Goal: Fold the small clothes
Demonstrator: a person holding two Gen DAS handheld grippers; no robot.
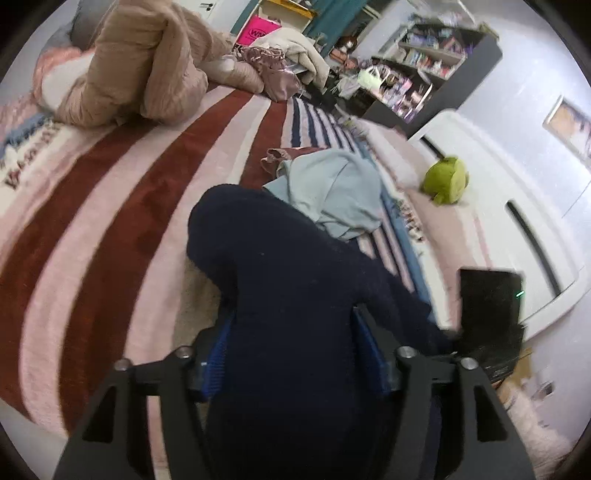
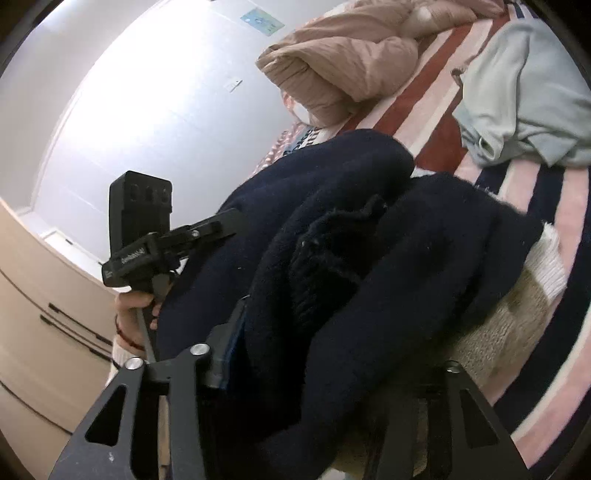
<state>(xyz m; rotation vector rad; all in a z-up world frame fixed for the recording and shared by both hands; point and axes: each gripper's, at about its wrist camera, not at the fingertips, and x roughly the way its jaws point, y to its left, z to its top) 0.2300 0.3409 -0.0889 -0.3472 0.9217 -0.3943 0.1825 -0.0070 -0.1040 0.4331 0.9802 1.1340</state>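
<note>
A striped blanket (image 1: 122, 192) in dark red, pink and navy covers the bed. A tan quilt (image 1: 147, 62) lies bunched at its far end. A green plush toy (image 1: 445, 181) sits near the white bed rail (image 1: 491, 192). Beyond stands a cluttered dark shelf (image 1: 436, 70) and a pink box (image 1: 256, 31). A beige dresser (image 2: 40, 325) stands against the white wall (image 2: 155, 96).

White walls (image 2: 155, 110), a cluttered dark bookshelf (image 1: 436, 70), and a beige drawer unit (image 2: 33, 332).
</note>
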